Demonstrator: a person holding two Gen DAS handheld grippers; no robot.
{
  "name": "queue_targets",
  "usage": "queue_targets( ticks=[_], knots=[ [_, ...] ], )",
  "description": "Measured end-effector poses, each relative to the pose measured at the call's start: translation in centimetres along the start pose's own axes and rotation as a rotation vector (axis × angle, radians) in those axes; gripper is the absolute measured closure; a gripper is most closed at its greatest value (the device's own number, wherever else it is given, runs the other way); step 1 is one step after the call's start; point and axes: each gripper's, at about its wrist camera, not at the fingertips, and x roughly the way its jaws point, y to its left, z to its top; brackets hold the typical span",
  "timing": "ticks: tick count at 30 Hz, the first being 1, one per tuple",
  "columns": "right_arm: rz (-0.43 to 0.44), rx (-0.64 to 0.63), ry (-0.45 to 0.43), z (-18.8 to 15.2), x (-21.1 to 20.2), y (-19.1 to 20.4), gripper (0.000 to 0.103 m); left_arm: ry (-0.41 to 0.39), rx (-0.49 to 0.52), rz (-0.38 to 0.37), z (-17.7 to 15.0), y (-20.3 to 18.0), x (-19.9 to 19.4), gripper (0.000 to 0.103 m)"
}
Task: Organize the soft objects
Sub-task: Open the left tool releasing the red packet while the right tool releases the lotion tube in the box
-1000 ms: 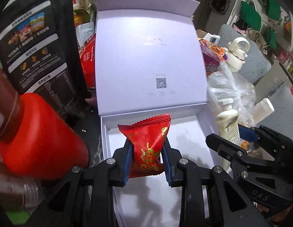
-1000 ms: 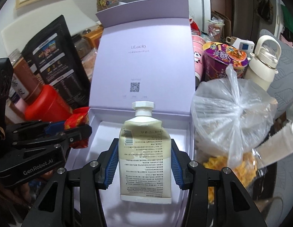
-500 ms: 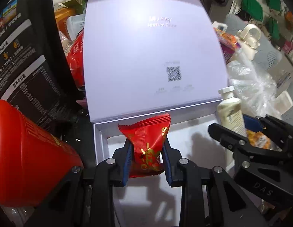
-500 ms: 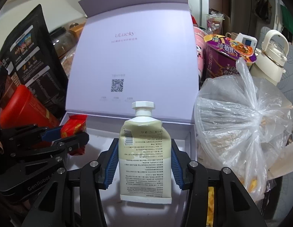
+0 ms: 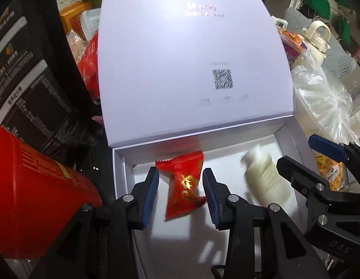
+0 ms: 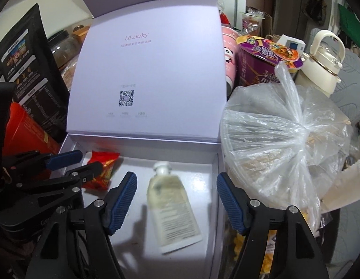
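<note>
My left gripper [image 5: 181, 189] has its jaws apart w/ the red snack packet [image 5: 183, 186] loose between the pads, blurred, inside the white box [image 5: 119, 162] near its back-left corner; I can't tell if it's resting on the floor of the box. My right gripper [image 6: 177, 200] is spread wide too, w/ the cream tube [image 6: 171, 207] between the pads, touching neither, cap toward the raised lid [image 6: 147, 74]. The tied plastic bag [image 6: 280, 139] sits just right of the box, and the red jar [image 5: 33, 195] to its left.
</note>
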Motion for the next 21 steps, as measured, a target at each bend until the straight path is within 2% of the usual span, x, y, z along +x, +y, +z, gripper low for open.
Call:
queue_targets(
  ticks=[10, 21],
  knots=[
    [-0.02, 0.005, -0.036, 0.5, -3.2, 0.1, 0.031, -0.05, 0.027, -0.009, 0.8, -0.8, -3.8, 0.064],
    [-0.028, 0.006, -0.113, 1.1, -8.7, 0.5, 0.031, -0.129, 0.033, -0.007, 0.7, -0.6, -10.3, 0.064]
  ],
)
